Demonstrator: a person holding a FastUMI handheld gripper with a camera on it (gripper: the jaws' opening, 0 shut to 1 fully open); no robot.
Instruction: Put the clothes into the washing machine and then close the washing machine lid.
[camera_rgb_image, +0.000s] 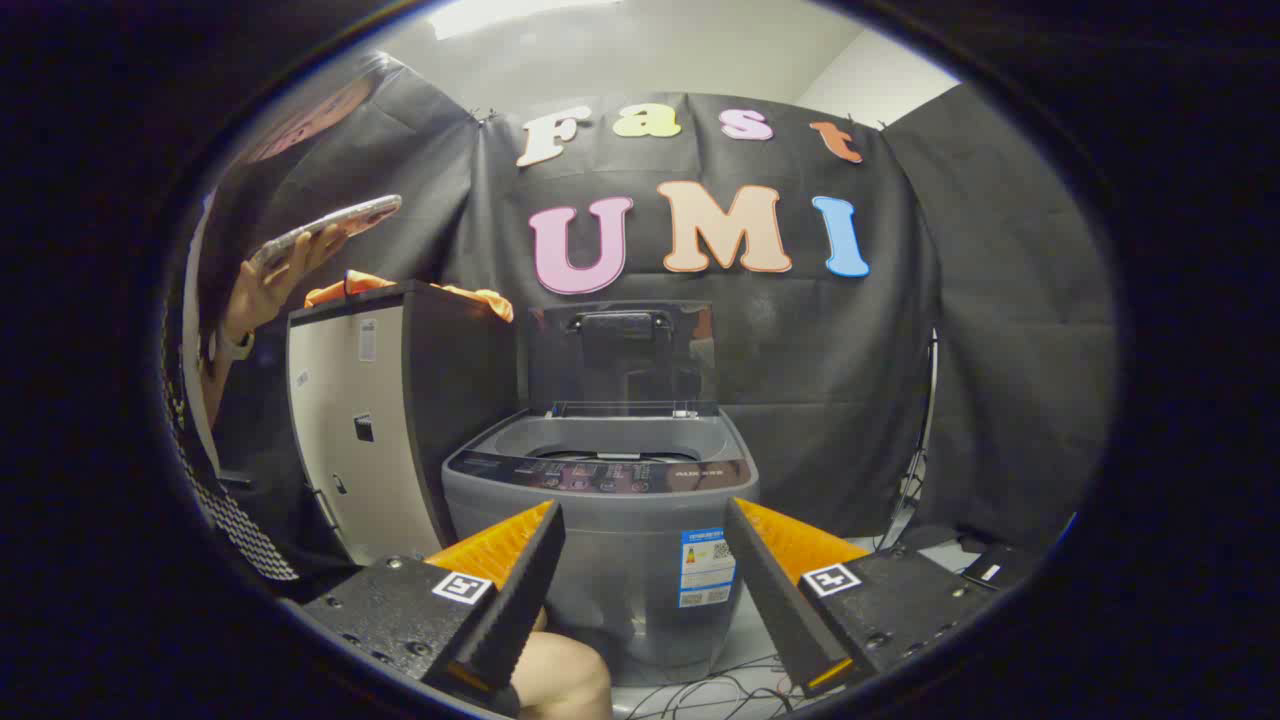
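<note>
Black-draped booth, open-lidded washing machine (600, 500) beyond the hand-held gripper (645, 570), fingers apart and empty, orange clothes (400, 288) atop cabinet (370, 430).

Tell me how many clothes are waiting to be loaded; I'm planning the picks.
1 visible: orange clothes bunched atop the cabinet beside the open washing machine. More may be hidden behind. The hand-held gripper is open.

no text legible. washer (610, 560) front carries a sticker (706, 566) with codes, print too small. fiducial squares (462, 587) on gripper (640, 590), fingers apart.
</note>
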